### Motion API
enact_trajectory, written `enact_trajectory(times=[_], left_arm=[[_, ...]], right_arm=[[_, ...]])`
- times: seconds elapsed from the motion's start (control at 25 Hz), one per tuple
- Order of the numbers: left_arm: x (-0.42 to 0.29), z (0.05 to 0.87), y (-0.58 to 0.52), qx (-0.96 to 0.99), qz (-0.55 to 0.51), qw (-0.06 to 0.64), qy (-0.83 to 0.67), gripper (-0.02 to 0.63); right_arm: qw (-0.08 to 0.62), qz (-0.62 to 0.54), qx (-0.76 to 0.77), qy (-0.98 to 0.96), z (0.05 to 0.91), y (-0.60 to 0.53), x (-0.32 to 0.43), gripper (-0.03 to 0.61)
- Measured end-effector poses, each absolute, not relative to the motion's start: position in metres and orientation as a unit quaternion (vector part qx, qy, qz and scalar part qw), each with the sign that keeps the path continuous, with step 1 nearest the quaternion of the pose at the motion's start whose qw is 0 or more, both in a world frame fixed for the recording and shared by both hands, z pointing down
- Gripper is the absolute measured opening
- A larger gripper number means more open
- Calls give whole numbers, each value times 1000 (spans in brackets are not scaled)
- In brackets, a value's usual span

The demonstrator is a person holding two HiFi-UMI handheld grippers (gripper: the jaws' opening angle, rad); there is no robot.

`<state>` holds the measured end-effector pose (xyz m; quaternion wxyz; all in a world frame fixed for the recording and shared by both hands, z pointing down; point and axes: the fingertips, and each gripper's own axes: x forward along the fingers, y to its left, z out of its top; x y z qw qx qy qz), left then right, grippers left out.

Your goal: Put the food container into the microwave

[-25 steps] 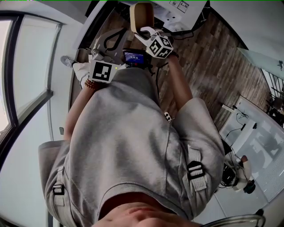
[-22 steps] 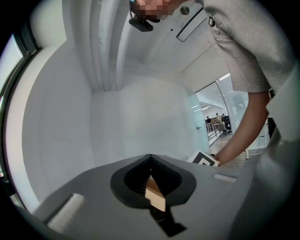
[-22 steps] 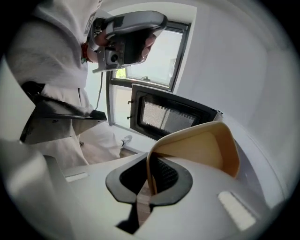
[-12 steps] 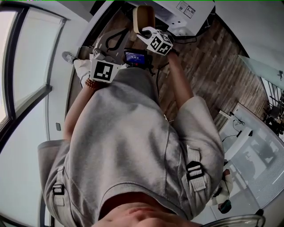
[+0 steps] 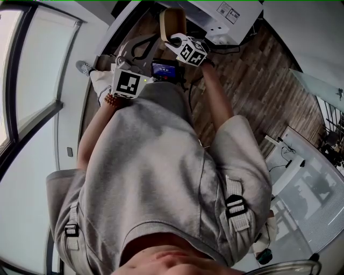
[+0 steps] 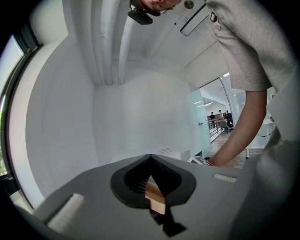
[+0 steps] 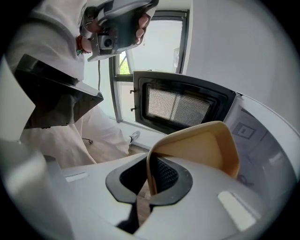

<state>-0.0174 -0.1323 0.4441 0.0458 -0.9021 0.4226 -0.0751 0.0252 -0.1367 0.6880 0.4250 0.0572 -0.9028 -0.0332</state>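
A tan food container hangs ahead of the person's chest. My right gripper is shut on its rim. In the right gripper view the thin rim runs between the dark pads and the container's bowl rises to the right. Behind it the white microwave stands with its mesh-windowed door swung open; the microwave also shows at the head view's top. My left gripper is held level to the left, apart from the container; its jaws meet at the tips and hold nothing.
A tall window fills the left side, and wooden floor lies below. A small lit screen sits at the person's chest. A shoe shows on the floor. Glass partitions stand at the right.
My right gripper has sunk a little with the container still in it. The left gripper has hardly moved.
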Motion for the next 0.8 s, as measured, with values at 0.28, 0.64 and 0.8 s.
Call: enact_trajectory(times=[0.28,0.64,0.8], left_arm=[[-7,448,-128,-910,-87,43,402,-2],[-6,451,-131,-912,-90,40,399,-2],[-5,451,-133,-911,-90,41,400,-2]], right_arm=[[433,-29,64,-899,691,-142,27,23],[447,-31,83,-890,693,-158,30,24],[452,-33,92,-887,696,-163,30,24]])
